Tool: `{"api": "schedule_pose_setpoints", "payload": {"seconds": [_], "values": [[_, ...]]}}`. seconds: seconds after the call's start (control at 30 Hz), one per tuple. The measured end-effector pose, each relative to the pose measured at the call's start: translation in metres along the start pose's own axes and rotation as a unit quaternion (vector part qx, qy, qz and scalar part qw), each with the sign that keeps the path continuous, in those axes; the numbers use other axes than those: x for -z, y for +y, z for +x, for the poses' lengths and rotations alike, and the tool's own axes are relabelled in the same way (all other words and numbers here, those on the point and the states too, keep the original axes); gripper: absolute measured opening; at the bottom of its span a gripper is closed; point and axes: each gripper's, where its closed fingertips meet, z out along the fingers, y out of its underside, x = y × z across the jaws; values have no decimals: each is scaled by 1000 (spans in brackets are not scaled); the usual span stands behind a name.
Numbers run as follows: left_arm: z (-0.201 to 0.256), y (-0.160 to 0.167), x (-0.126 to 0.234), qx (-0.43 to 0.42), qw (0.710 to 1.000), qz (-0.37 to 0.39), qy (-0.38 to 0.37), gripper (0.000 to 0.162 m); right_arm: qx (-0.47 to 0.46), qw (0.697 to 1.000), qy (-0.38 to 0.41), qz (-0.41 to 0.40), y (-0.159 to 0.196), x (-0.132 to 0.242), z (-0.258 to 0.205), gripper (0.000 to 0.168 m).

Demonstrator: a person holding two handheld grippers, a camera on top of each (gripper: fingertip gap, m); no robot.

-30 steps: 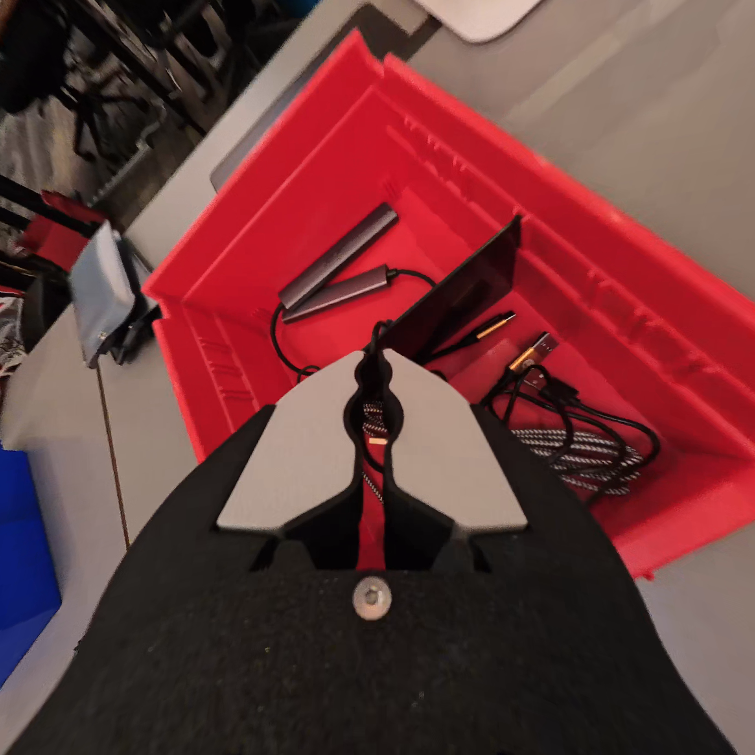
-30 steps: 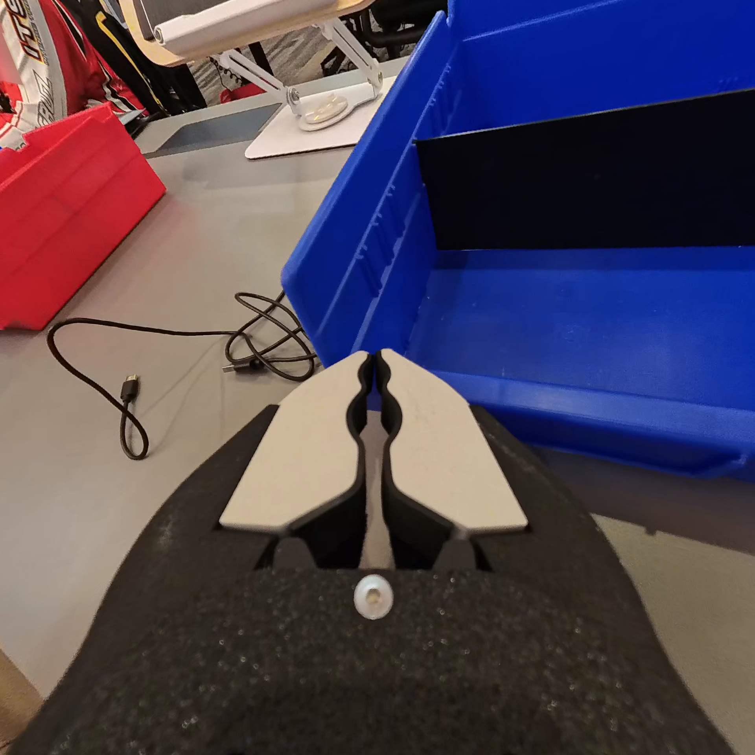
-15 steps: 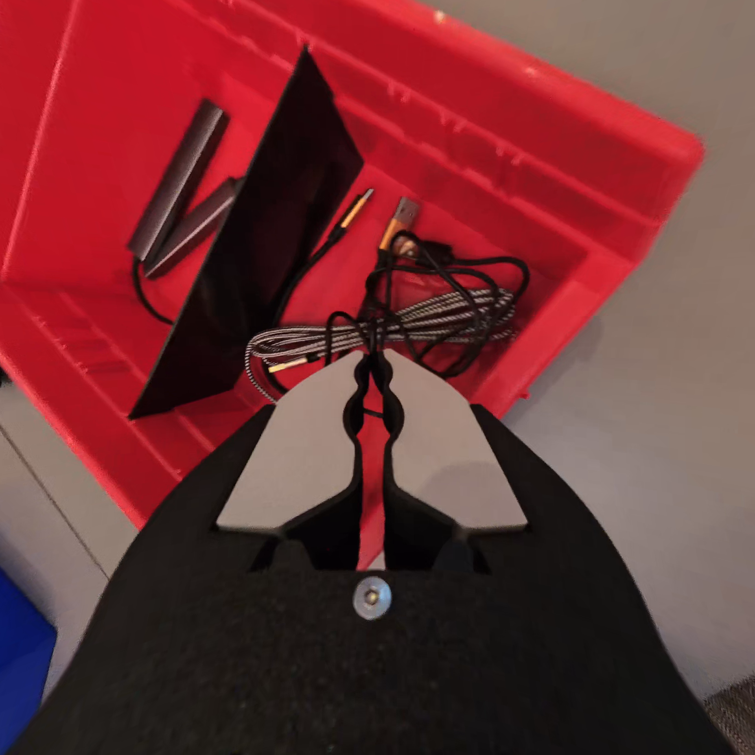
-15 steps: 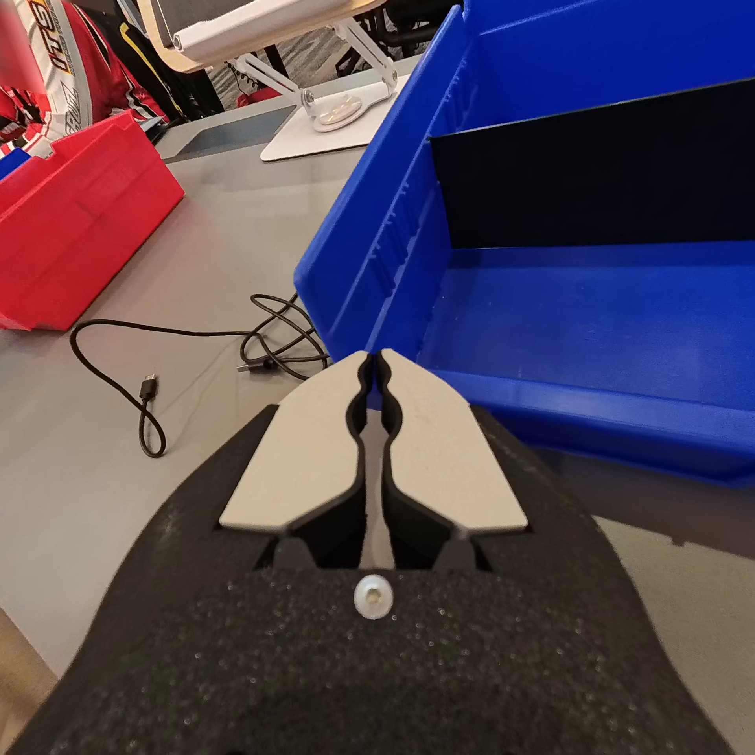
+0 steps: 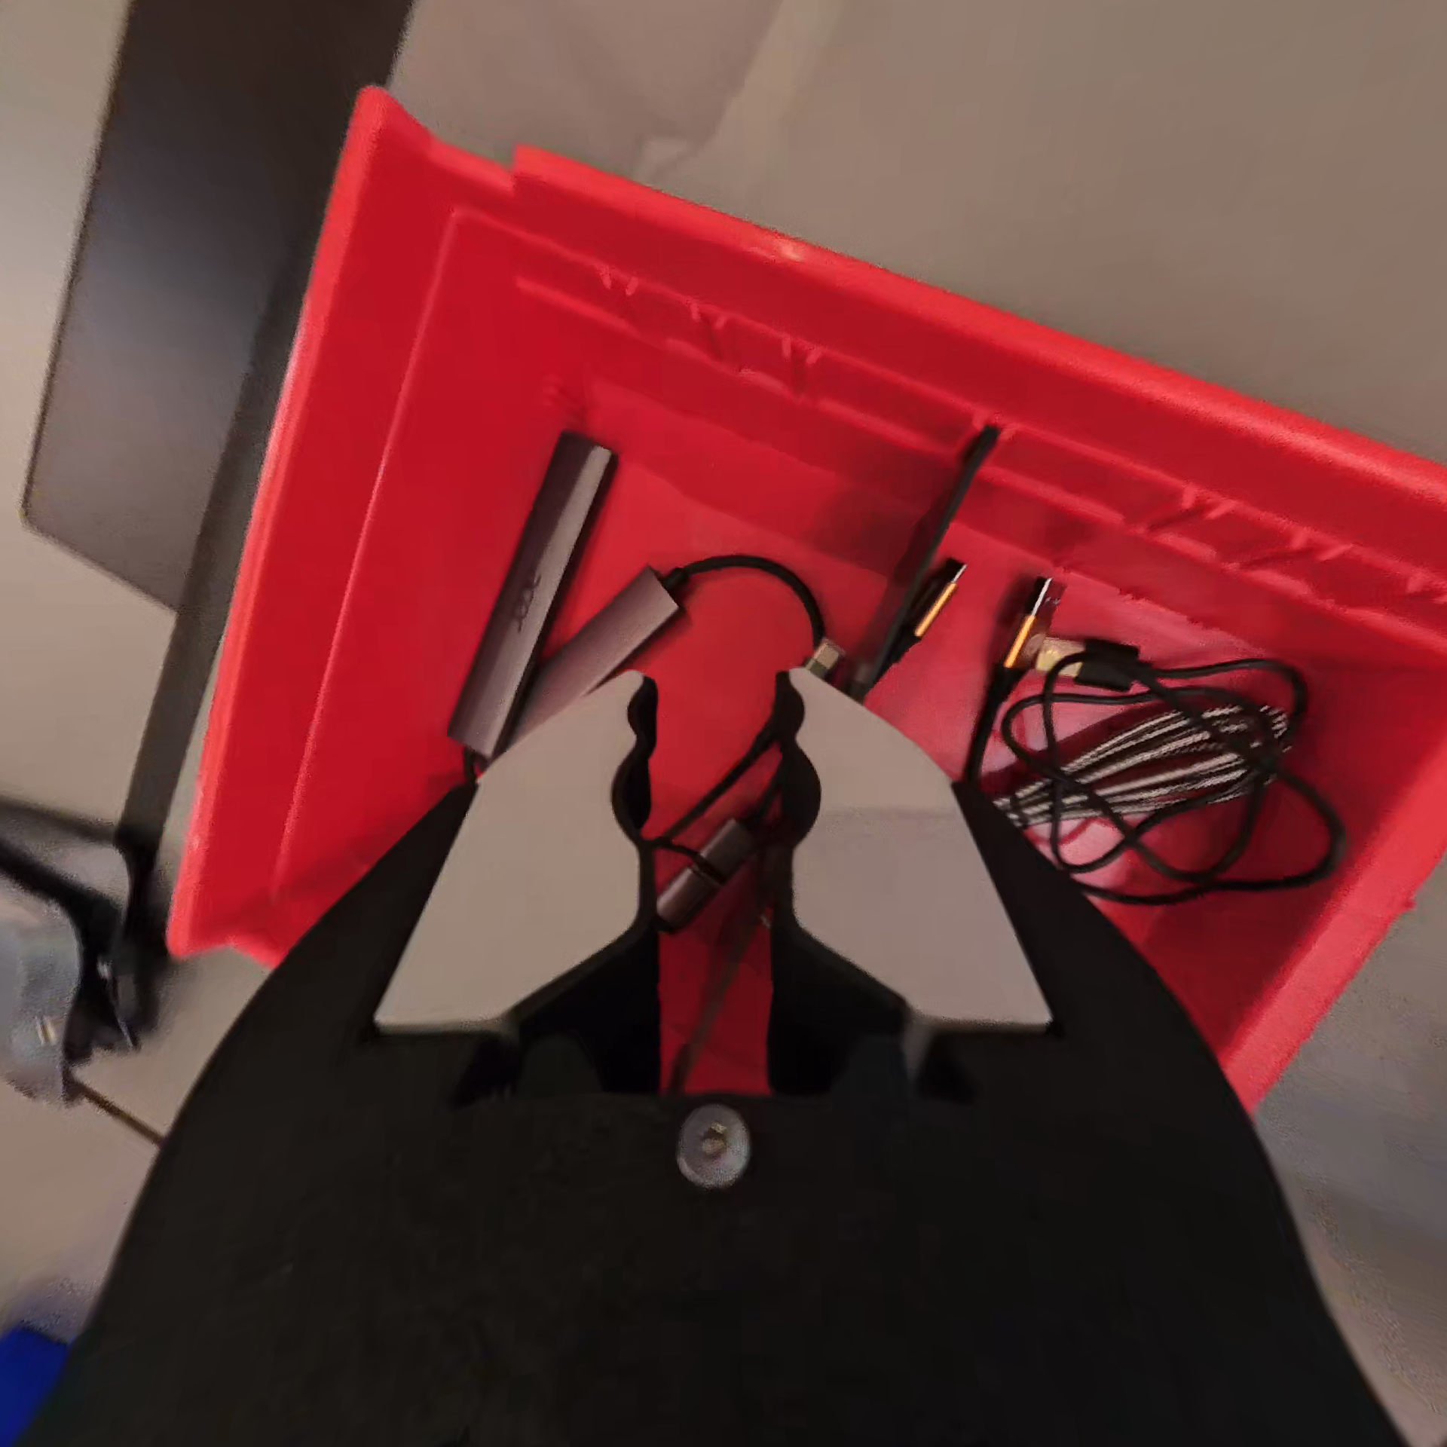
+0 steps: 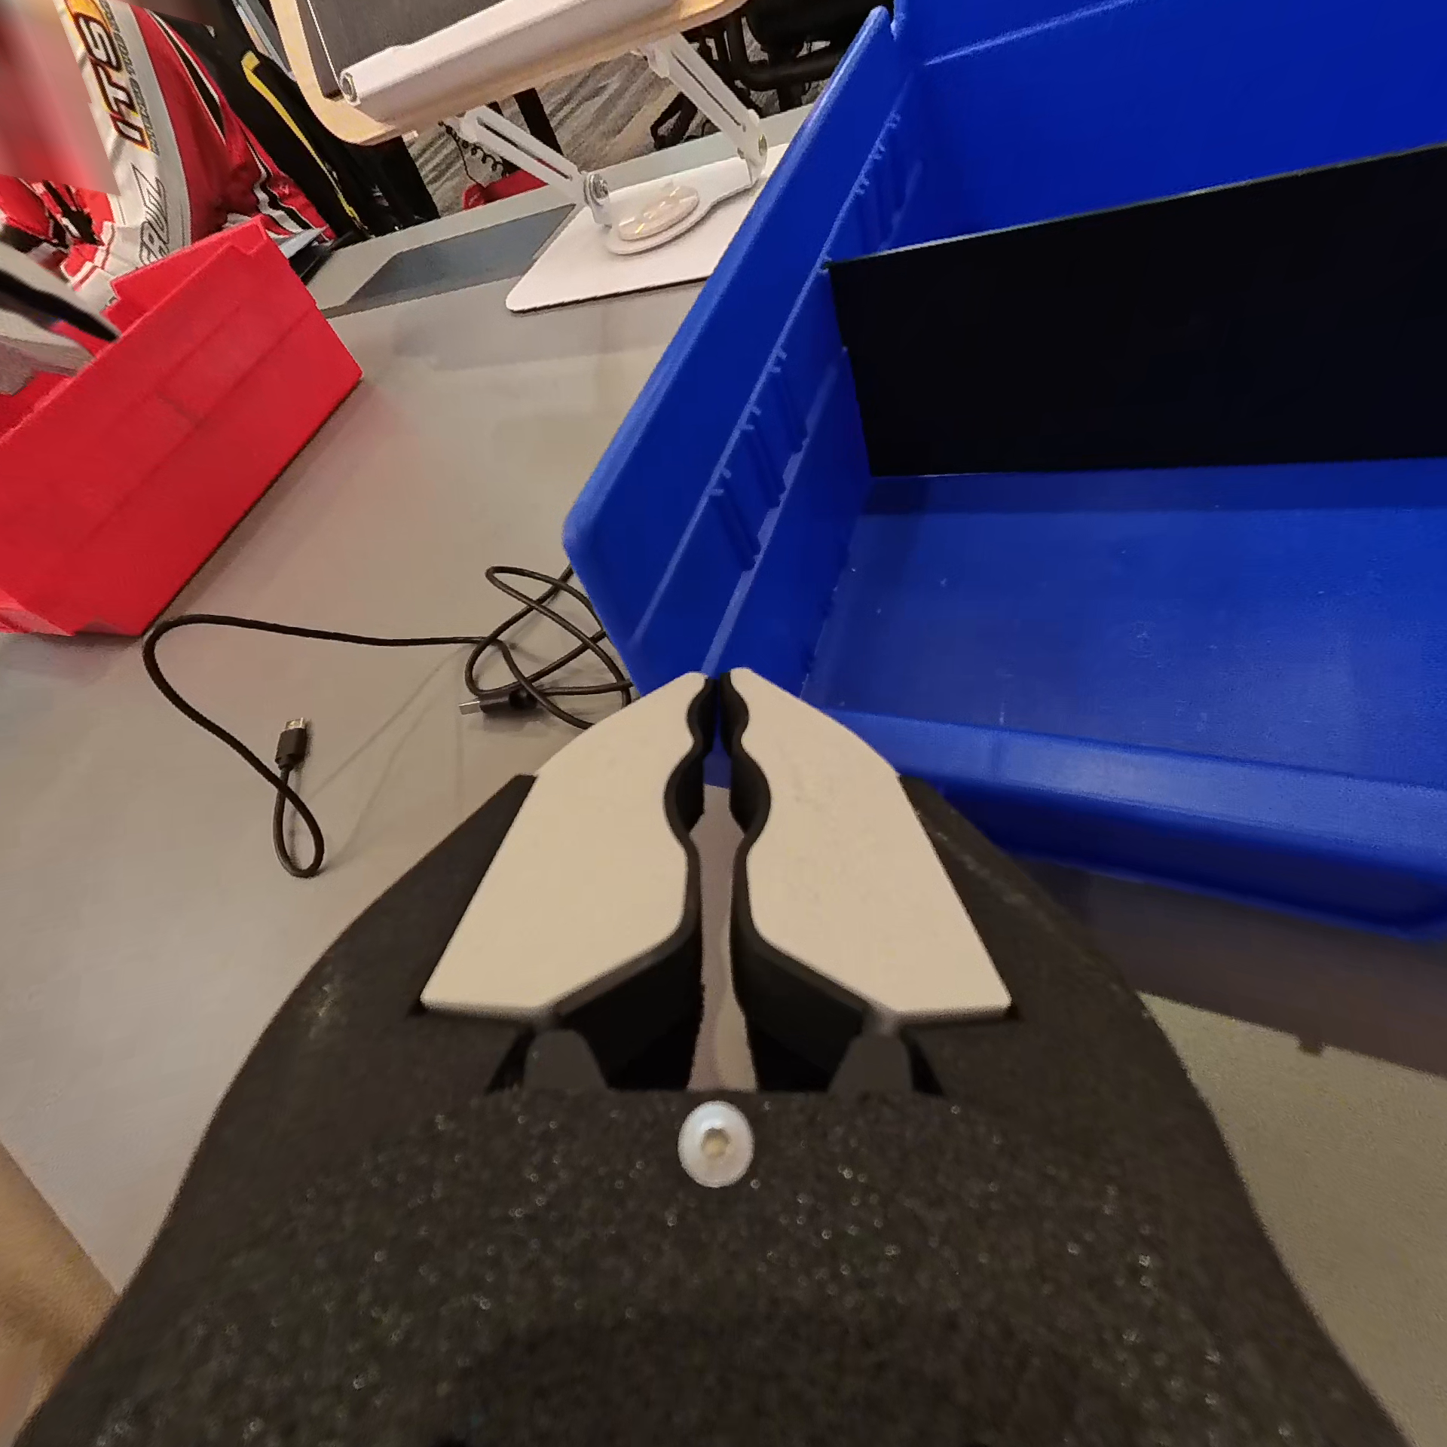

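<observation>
My left gripper (image 5: 714, 677) is open above the left compartment of the red bin (image 5: 376, 548). A black cable with a small grey connector (image 5: 705, 869) lies between its jaws; I cannot tell if it touches them. Two grey hubs (image 5: 540, 579) lie at the left. A black divider (image 5: 932, 564) splits the bin, and beyond it lie a braided cable bundle (image 5: 1159, 752) and gold-tipped plugs (image 5: 1030, 626). My right gripper (image 6: 716, 677) is shut and empty, low over the table at the front left corner of the blue bin (image 6: 1096, 783). A loose black cable (image 6: 313, 630) lies on the table to its left.
The blue bin has a black divider (image 6: 1174, 337) and a bare front compartment. The red bin (image 6: 156, 438) stands at the far left of the right wrist view. A white laptop stand (image 6: 626, 211) is at the back. A dark flat mat (image 5: 196, 274) lies beside the red bin. The gap from one gripper's tips to the other's is roughly 55 cm.
My left gripper was shut on a black cable over the right compartment; now it is open over the left compartment. My right gripper stayed shut and drifted slightly.
</observation>
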Motion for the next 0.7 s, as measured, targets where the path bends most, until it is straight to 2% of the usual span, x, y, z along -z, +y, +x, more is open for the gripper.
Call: {"api": "schedule_pose_setpoints", "payload": {"seconds": [0.2, 0.37, 0.47, 0.5, 0.7], "values": [[-8, 6, -50, -101, 987, -84, 94, 32, 3, 1000, -13, -5, 0, -1, 0, 0], [-23, 14, -75, -171, 971, -139, 87, 37, 11, 1000, -23, -5, -2, -2, 0, 0], [-26, 19, -85, -206, 964, -146, 82, 39, 18, 999, -30, 2, -5, -3, 0, 0], [-21, 19, -84, -214, 962, -139, 94, 26, 20, 999, -32, 3, -6, -3, 0, 0], [-21, 19, -83, -253, 960, -98, 69, 24, 24, 999, -35, 12, -10, -3, 1, 0]]}}
